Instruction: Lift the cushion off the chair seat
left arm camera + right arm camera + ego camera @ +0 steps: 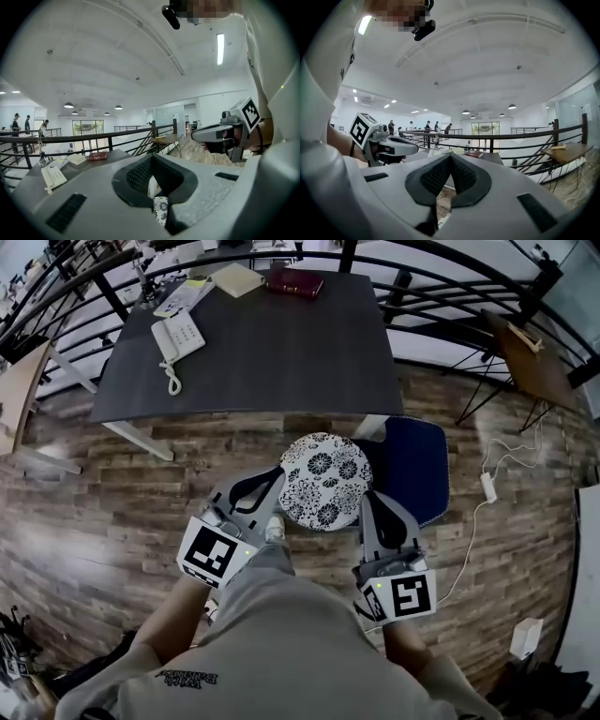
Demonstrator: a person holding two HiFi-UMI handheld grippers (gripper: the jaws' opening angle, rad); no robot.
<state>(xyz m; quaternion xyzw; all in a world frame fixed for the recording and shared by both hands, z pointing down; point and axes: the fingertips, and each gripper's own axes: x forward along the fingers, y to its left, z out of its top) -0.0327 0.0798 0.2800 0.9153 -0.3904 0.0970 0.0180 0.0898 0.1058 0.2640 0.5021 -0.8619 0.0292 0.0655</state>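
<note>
The round cushion (323, 481), white with a black flower print, lies over the left part of a blue chair seat (417, 470) in the head view. My left gripper (274, 476) is shut with its tip at the cushion's left edge. My right gripper (371, 498) is shut with its tip at the cushion's right edge. Whether either tip presses the cushion I cannot tell. In the left gripper view the jaws (152, 157) meet, and a strip of the cushion (161, 209) shows below them. The right gripper's jaws (449, 157) also meet, with nothing between them.
A dark table (272, 352) stands just beyond the chair, bearing a white phone (178, 337), a red book (293, 282) and a notepad (236, 279). A black railing (441, 268) curves behind it. A white cable and adapter (487, 487) lie on the wood floor at right.
</note>
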